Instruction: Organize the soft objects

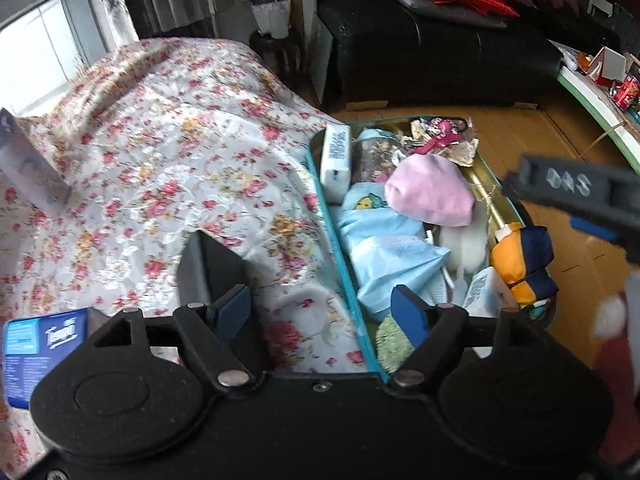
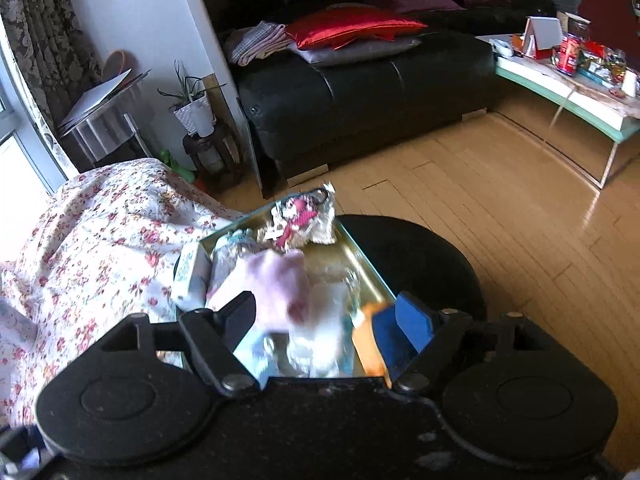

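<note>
A gold metal tray with a teal rim (image 1: pixel 486 184) holds several soft things: a pink cloth bundle (image 1: pixel 430 190), a light blue cloth (image 1: pixel 384 248), a white fluffy piece (image 1: pixel 466 246), an orange and navy folded pouch (image 1: pixel 520 264) and a tissue pack (image 1: pixel 336 158). My left gripper (image 1: pixel 320 316) is open and empty above the tray's left rim and the floral cover (image 1: pixel 160 168). My right gripper (image 2: pixel 326 320) is open and empty over the tray (image 2: pixel 362 264), above the pink bundle (image 2: pixel 280 284). The right gripper also shows in the left wrist view (image 1: pixel 576 196).
A blue Tempo tissue pack (image 1: pixel 40 344) lies on the floral cover at the left. The tray stands on a round black stool (image 2: pixel 424 256). A black sofa (image 2: pixel 360 92) with cushions and a cluttered low table (image 2: pixel 568 84) stand across the wooden floor (image 2: pixel 500 200).
</note>
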The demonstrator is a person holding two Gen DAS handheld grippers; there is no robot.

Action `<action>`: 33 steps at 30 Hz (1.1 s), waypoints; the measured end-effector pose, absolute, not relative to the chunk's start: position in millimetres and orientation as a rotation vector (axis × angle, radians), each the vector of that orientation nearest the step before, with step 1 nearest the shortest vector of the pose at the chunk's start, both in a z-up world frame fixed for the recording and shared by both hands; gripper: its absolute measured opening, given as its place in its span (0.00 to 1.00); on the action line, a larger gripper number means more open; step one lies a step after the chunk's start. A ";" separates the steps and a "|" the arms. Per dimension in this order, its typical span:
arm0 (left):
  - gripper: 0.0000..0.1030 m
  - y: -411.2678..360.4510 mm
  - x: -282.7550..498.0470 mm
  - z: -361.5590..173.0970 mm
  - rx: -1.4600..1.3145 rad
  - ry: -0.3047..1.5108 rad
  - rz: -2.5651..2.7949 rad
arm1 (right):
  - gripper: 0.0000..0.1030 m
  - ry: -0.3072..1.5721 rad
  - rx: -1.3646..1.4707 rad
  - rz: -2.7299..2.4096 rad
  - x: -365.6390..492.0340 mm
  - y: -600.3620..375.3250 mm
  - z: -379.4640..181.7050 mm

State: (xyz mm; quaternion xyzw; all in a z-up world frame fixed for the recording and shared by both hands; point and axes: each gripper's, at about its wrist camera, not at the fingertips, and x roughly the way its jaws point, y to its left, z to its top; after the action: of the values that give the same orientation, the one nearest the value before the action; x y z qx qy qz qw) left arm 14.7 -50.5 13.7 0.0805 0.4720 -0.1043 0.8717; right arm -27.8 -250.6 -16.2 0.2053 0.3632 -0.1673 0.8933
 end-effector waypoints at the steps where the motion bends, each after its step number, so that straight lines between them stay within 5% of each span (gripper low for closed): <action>1: 0.71 -48.2 12.8 15.1 0.168 0.984 -0.216 | 0.77 0.755 0.424 -0.347 -32.8 -248.2 -16.4; 14: 0.77 -23.0 -12.1 21.5 0.198 0.973 -0.155 | 0.99 0.790 0.392 -0.316 -71.9 -211.7 -14.4; 33: 0.78 -30.4 -15.6 26.7 0.209 0.937 -0.135 | 1.00 0.859 0.322 -0.387 -67.6 -208.1 -21.7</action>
State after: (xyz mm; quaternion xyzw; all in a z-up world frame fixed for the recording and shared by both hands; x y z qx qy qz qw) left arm -15.6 -30.4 26.7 0.1007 0.4503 -0.0650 0.8848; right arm -67.6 -208.1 -21.7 0.1542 0.4118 -0.1855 0.8787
